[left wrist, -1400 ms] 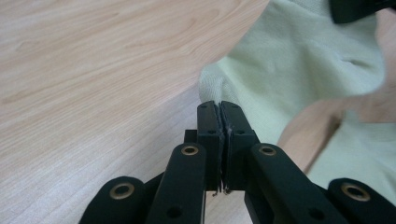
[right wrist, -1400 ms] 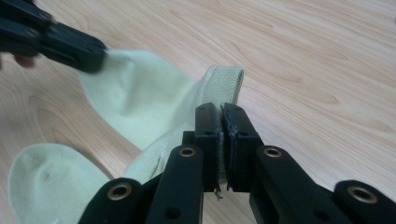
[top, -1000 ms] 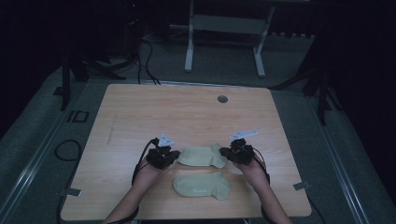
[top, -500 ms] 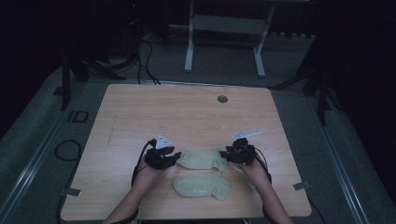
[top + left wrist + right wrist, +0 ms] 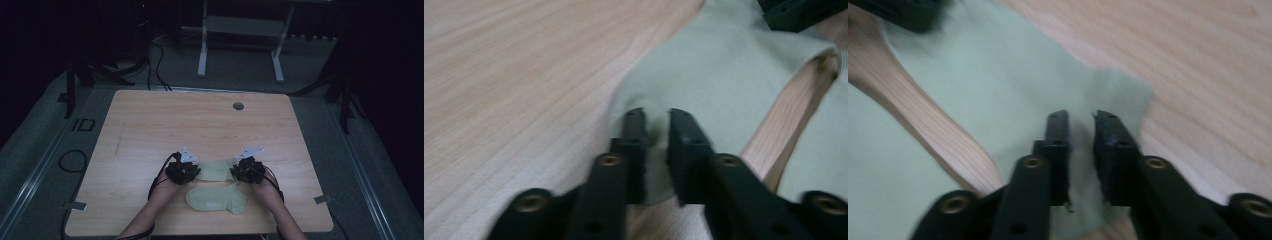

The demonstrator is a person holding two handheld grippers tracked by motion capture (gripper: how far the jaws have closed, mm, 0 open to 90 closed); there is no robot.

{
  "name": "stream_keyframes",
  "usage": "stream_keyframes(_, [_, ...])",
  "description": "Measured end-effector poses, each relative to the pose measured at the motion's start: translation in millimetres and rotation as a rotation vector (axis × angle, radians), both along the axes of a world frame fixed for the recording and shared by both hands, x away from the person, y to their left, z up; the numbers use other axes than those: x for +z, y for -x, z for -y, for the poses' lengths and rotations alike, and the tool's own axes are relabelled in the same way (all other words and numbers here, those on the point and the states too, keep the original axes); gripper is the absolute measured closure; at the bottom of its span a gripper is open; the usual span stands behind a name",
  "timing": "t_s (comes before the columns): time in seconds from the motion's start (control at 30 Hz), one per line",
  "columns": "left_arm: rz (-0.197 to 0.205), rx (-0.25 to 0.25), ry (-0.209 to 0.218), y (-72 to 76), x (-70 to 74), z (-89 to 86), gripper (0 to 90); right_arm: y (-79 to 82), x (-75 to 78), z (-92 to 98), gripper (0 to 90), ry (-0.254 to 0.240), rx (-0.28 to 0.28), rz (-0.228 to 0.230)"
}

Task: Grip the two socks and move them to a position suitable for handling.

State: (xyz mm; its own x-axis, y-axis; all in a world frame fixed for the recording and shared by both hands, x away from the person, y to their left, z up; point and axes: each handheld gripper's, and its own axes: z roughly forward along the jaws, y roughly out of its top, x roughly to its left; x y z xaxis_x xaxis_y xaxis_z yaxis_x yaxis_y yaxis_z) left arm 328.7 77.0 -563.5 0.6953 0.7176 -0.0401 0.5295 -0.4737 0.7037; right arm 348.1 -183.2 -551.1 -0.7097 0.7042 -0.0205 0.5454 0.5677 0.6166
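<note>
Two pale green socks (image 5: 216, 170) flat, side by side

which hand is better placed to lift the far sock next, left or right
Neither clearly; probably both. The left gripper straddles one end of the far sock, its jaws just closing with cloth between them. The right gripper does likewise at the other end. If only one, left: a fold already bunches between its jaws.

socks (image 5: 216, 199): pale green, plain | table (image 5: 150, 125): light wood grain | claws (image 5: 656, 131): black
</note>
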Motion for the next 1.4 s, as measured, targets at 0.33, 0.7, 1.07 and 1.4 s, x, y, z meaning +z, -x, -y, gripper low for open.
stream_keyframes(0.33, [0.04,-0.005,-0.01,4.2,-3.7,1.3,52.8,3.4,-2.7,6.9,53.0,-0.003,0.123,0.017])
stream_keyframes(0.7, [0.024,-0.042,-0.018,3.8,-2.5,-3.1,50.5,-4.4,-6.9,25.9,51.2,-0.077,0.226,0.017])
stream_keyframes(1.07, [0.024,-0.028,-0.021,4.6,3.6,0.6,46.6,-6.2,1.7,11.9,42.7,0.031,0.23,0.008])
stream_keyframes(1.4, [0.042,-0.015,0.062,27.6,28.1,-17.9,46.6,8.2,19.6,30.0,42.6,-0.136,0.16,-0.03])
